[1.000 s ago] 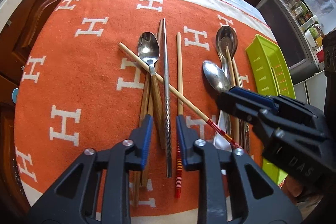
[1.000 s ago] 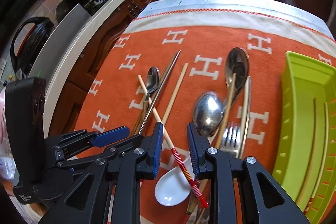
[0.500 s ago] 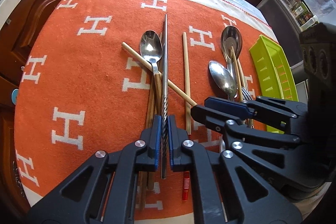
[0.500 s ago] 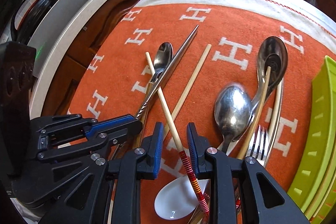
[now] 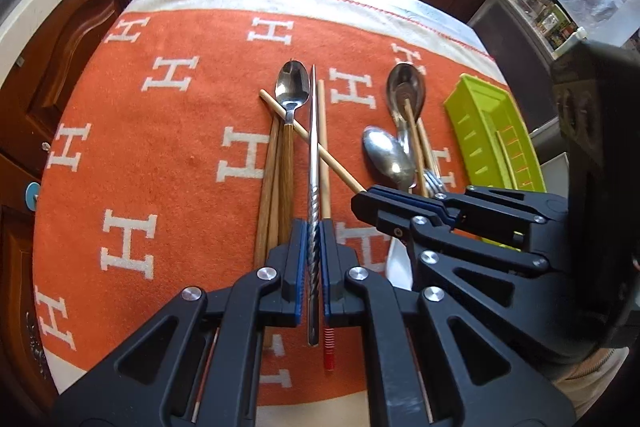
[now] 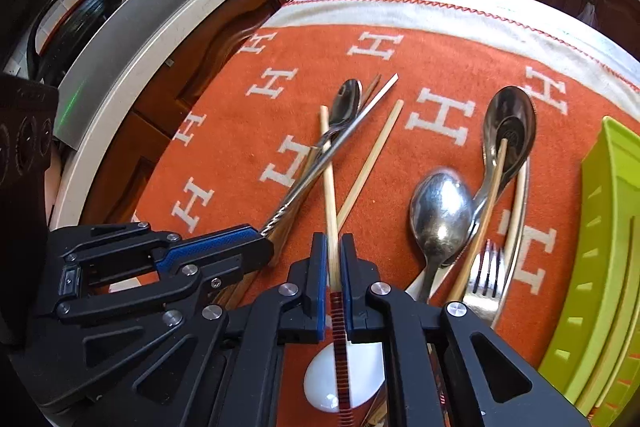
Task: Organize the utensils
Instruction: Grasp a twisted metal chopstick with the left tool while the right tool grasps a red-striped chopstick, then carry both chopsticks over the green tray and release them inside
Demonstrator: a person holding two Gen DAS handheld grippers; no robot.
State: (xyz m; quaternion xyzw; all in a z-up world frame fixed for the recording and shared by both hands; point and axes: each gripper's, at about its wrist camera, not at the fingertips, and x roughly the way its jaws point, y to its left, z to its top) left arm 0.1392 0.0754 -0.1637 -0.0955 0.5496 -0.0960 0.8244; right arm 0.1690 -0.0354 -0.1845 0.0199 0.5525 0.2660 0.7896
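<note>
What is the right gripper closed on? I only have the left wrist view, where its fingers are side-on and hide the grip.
Observer: The right gripper is shut on the bamboo chopstick, just where bare bamboo meets its red-striped end.
Operator: My left gripper is shut on the metal chopstick. What is the white thing under the right one?
Observer: A white spoon; its bowl lies below the chopstick's striped end.

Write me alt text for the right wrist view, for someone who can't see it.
The right gripper is shut on a bamboo chopstick with a red-striped end, over an orange cloth strewn with utensils. Left of it, the left gripper holds a metal chopstick; a green tray sits at right.
</note>
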